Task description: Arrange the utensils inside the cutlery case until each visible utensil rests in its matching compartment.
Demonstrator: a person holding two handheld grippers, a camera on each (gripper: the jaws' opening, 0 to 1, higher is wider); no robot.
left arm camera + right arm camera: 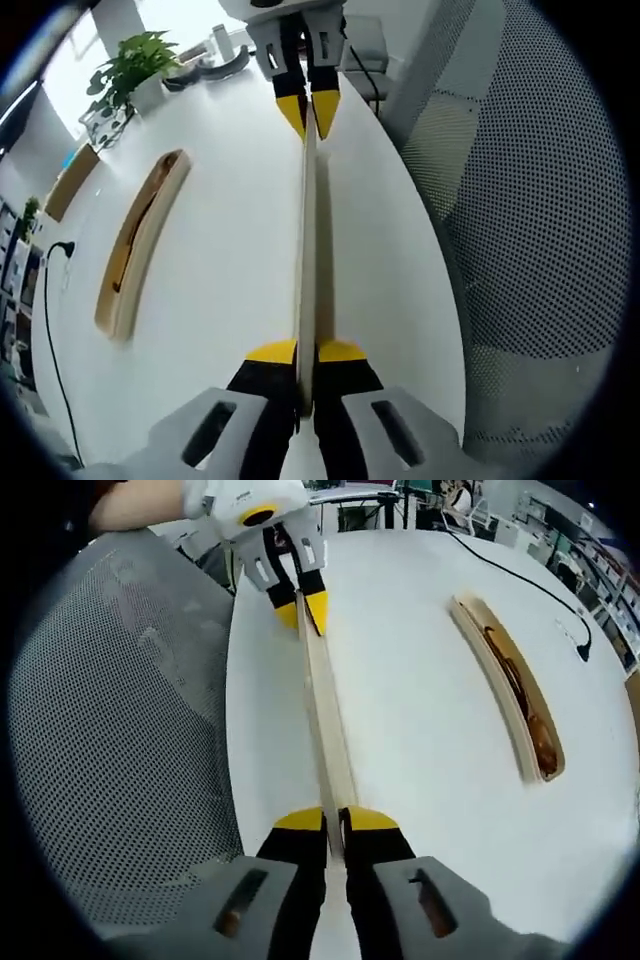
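A long thin wooden panel (307,230) is held edge-on above the white table (230,300), one gripper at each end. My left gripper (307,352) is shut on its near end, and the right gripper (308,112) clamps the far end. In the right gripper view my right gripper (335,820) is shut on the panel (326,700), with the left gripper (301,612) at the other end. The wooden cutlery case (138,245) lies apart on the table (420,730). Brown utensils lie inside the case (512,685), and I cannot tell their kinds.
A grey mesh chair (520,200) stands against the table edge beside the panel, also the chair (120,700). A potted plant (125,70) sits at the far end. A black cable (510,572) runs across the table past the case. A person's hand (140,505) holds the left gripper.
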